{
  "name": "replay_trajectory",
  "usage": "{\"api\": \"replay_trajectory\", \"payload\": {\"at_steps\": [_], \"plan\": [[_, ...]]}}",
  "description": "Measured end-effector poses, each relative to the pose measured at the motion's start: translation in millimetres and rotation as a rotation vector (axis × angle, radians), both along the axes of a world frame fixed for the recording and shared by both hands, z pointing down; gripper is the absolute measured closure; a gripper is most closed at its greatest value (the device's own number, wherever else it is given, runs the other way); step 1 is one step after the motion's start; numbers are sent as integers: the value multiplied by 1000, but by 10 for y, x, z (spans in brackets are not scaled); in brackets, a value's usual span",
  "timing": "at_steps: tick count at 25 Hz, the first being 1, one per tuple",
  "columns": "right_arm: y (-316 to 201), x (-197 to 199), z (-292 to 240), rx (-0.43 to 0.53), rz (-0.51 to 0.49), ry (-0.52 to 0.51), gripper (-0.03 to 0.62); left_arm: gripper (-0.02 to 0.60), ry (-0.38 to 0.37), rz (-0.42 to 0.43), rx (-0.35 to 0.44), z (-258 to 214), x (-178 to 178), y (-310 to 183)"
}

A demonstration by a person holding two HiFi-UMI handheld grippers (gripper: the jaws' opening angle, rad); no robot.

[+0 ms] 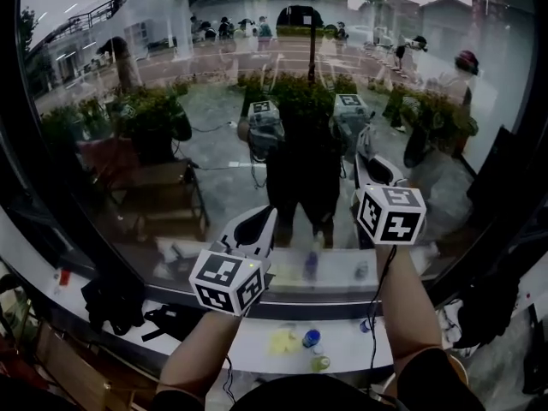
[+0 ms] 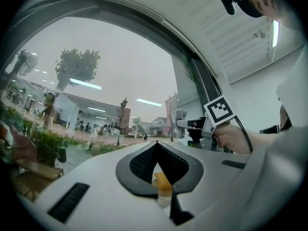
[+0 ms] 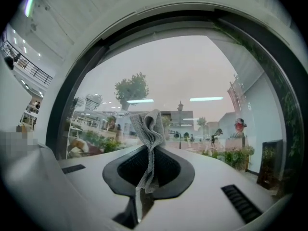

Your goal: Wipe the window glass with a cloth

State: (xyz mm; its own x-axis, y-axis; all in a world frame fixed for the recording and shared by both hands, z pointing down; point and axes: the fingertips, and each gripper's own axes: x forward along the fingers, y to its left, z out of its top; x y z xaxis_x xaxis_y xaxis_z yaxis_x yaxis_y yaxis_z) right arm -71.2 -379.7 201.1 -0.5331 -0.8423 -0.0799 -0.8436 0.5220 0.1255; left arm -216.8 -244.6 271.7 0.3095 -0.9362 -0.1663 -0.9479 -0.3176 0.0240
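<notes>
A ground-floor room in a large public or commercial building, facing a paved outdoor plaza. A broad pane of window glass [image 1: 214, 101] in a heavy dark frame [image 2: 202, 76] looks out on planted shrubs [image 1: 154, 110], trees [image 3: 131, 88], low buildings [image 2: 96, 112] and people [image 1: 227, 28] walking. Indoors, a white panelled ceiling [image 2: 231, 37] carries a strip light [image 2: 275, 32], and a white sill [image 1: 257, 341] runs beneath the glass.

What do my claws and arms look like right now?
The left claw and right claw are white shells with black textured pads. Each carries a white cube with black square markers. A thin black cable trails from the right one. Forearms are bare below dark sleeves.
</notes>
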Motion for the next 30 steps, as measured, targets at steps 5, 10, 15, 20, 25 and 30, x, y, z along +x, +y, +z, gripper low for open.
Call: {"api": "replay_trajectory", "payload": {"at_steps": [5, 10, 15, 20, 25, 30], "plan": [[147, -503, -15, -2, -29, 22, 548, 574, 15, -25, 7, 4, -361, 150], [270, -1033, 9, 8, -71, 22, 548, 574, 0, -45, -4, 115, -692, 273], [403, -1580, 105, -6, -127, 9, 548, 574, 2, -69, -27, 260, -1039, 391], [529, -2011, 192, -13, -173, 6, 548, 574, 5, -101, -41, 359, -1326, 526], [591, -2391, 280, -40, -238, 5, 548, 574, 6, -143, -52, 404, -1563, 595], [718, -2817, 368, -50, -288, 4, 548, 574, 7, -183, -57, 449, -1843, 730]]}}
